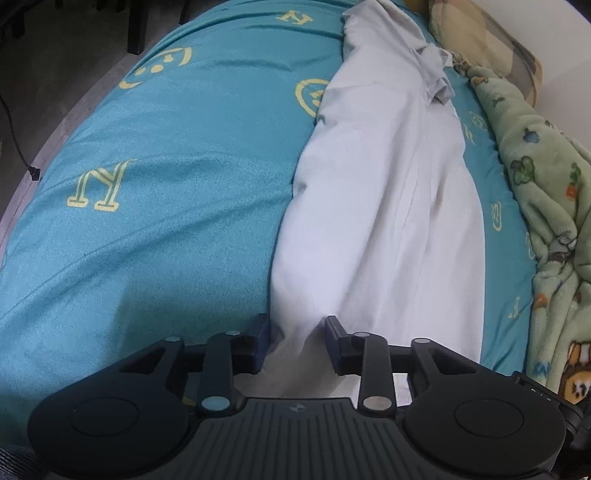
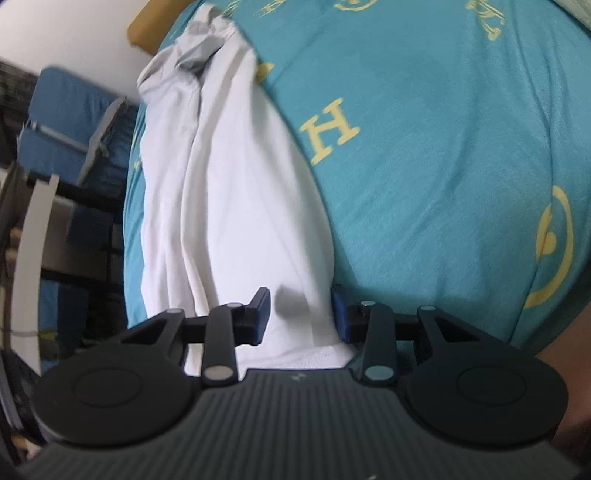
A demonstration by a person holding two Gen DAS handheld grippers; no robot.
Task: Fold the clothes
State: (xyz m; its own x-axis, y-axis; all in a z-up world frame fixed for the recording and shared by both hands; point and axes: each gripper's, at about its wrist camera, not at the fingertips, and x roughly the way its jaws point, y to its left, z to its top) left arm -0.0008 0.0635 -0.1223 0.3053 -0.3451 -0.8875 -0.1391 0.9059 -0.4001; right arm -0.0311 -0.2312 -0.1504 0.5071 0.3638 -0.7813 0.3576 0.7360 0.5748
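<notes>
A white garment (image 1: 384,206) lies folded lengthwise in a long strip on a teal bedsheet (image 1: 166,155) with yellow letters. Its grey collar end (image 1: 436,74) is at the far end. My left gripper (image 1: 297,332) is open, its fingers straddling the near edge of the garment. In the right wrist view the same white garment (image 2: 229,192) runs away from me, and my right gripper (image 2: 301,306) is open, with its fingers on either side of the garment's near end. The cloth passes between both pairs of fingers, but no jaw is closed on it.
A green patterned blanket (image 1: 543,184) and a tan pillow (image 1: 480,33) lie along the right of the bed. The bed's left edge drops to a dark floor with a cable (image 1: 22,155). A blue folding chair (image 2: 74,125) stands beside the bed in the right wrist view.
</notes>
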